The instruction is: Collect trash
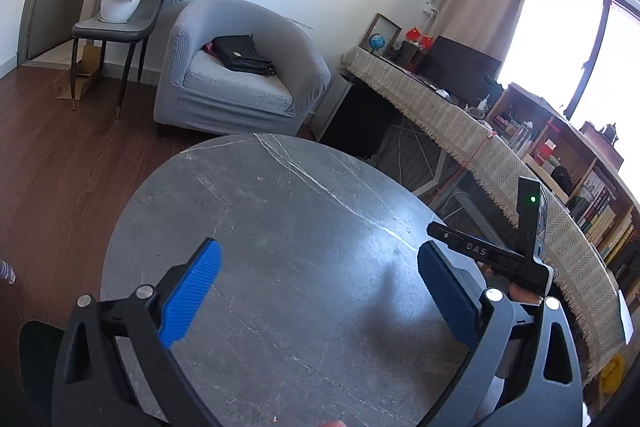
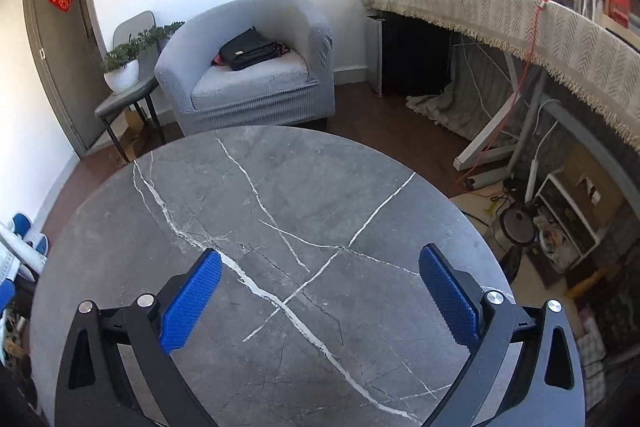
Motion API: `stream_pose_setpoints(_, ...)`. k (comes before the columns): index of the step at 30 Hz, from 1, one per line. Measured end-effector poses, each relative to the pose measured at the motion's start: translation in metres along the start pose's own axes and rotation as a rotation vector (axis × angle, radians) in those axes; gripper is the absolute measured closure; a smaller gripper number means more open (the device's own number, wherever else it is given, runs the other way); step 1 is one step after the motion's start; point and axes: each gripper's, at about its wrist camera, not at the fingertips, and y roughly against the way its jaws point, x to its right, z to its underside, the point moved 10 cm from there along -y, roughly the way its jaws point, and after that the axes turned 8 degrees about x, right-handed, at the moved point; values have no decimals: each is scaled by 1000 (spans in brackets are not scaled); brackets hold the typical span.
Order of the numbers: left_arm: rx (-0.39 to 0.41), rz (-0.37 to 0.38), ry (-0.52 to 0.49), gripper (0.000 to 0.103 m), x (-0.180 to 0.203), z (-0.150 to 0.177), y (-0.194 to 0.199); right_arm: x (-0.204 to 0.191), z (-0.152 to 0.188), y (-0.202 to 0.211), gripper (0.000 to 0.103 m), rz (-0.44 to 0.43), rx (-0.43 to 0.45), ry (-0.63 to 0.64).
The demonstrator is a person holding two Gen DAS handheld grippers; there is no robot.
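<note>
Trash cannot be made out; left hand-held gripper (image 1: 318, 263) and right hand-held gripper (image 2: 320, 267) gape wide, empty, over table (image 1: 280, 187)

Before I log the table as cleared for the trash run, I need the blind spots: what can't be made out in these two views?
- Near edge of the round table: cut off by the bottom of both wrist views and covered by the open left gripper and right gripper.
- Tiny speck at the left view's bottom edge: too small to identify.
- Floor clutter under the long desk, right view: shadowed, distorted, so trash is indistinguishable.
</note>
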Motion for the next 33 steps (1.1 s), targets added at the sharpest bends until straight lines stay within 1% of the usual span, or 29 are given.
stream_pose_setpoints(1,-6,-12,-24,3,0,1,0,-3,2,-2,3,4,-3,14)
stream_pose_setpoints(3,23,-49,-92,3,0,-2,6,-6,6,-6,3,0,-20,18)
stream_pose_setpoints(4,34,-58,-106,4,-2,-4,8,-5,4,-7,3,-3,-22,17)
stream_pose_setpoints(9,78,-48,-59,4,-10,-13,21,-5,9,-16,3,17,-74,31)
stream_pose_setpoints(12,107,-81,-66,4,-19,-21,29,-6,11,-18,3,28,-90,30)
stream_pose_setpoints(15,120,-115,-71,4,-26,-25,33,-3,15,-25,3,43,-126,35)
stream_pose_setpoints(17,120,-138,-83,4,-30,-26,35,-5,21,-30,3,61,-166,49)
stream_pose_setpoints(20,102,-163,-98,5,-35,-24,34,-8,21,-29,3,48,-166,56)
stream_pose_setpoints(24,85,-153,-87,5,-36,-22,35,-8,22,-29,2,45,-167,53)
stream_pose_setpoints(28,63,-130,-54,5,-36,-21,35,-8,21,-29,2,47,-168,54)
stream_pose_setpoints(33,69,-135,-27,5,-43,-22,41,-9,22,-30,2,45,-168,53)
